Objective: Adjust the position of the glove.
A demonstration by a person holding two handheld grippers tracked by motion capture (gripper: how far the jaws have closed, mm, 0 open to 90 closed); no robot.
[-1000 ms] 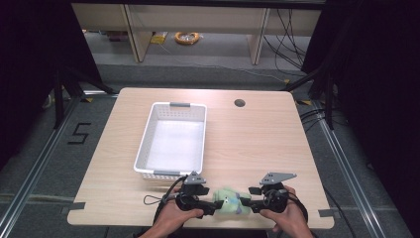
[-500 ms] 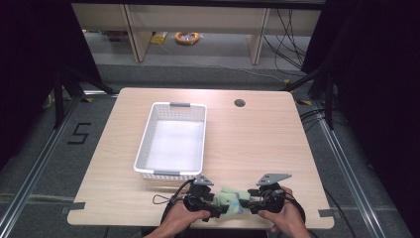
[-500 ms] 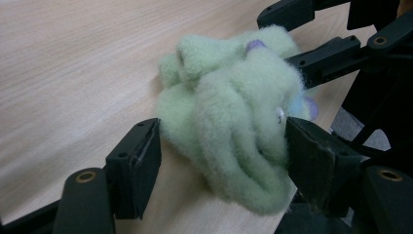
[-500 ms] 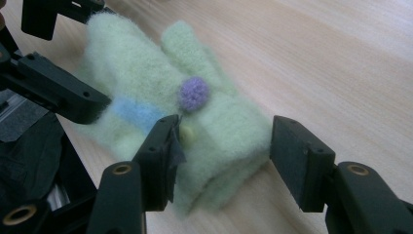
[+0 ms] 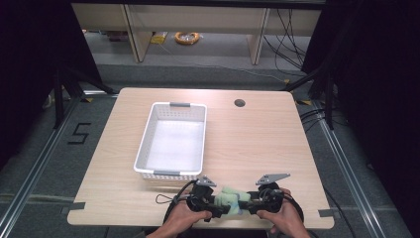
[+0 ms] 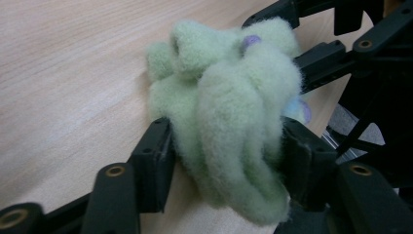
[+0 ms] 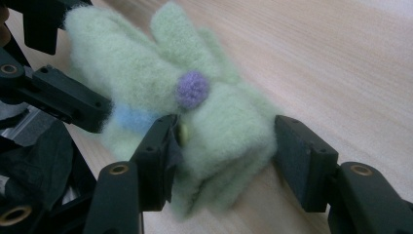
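Observation:
A pale green fleece bundle (image 5: 229,198) with a purple pompom (image 7: 192,89) and a blue patch lies at the table's front edge between both grippers. My left gripper (image 5: 218,207) comes at it from the left. Its jaws have just been closing and now squeeze the bunched fleece (image 6: 229,122) on both sides. My right gripper (image 5: 246,205) meets it from the right, with the other end of the fleece (image 7: 219,136) packed between its pads. Each gripper's jaws show in the other's view, the right gripper (image 6: 341,53) and the left gripper (image 7: 58,97).
A white plastic basket (image 5: 143,148) with nothing in it stands on the wooden table just beyond the left hand. A round cable hole (image 5: 239,103) sits near the far edge. Bare tabletop (image 5: 257,144) spreads to the basket's right. Dark curtains and floor rails flank the table.
The left gripper's jaws have narrowed onto the fleece, and the two grippers sit a little closer together. Both hands stay at the front edge.

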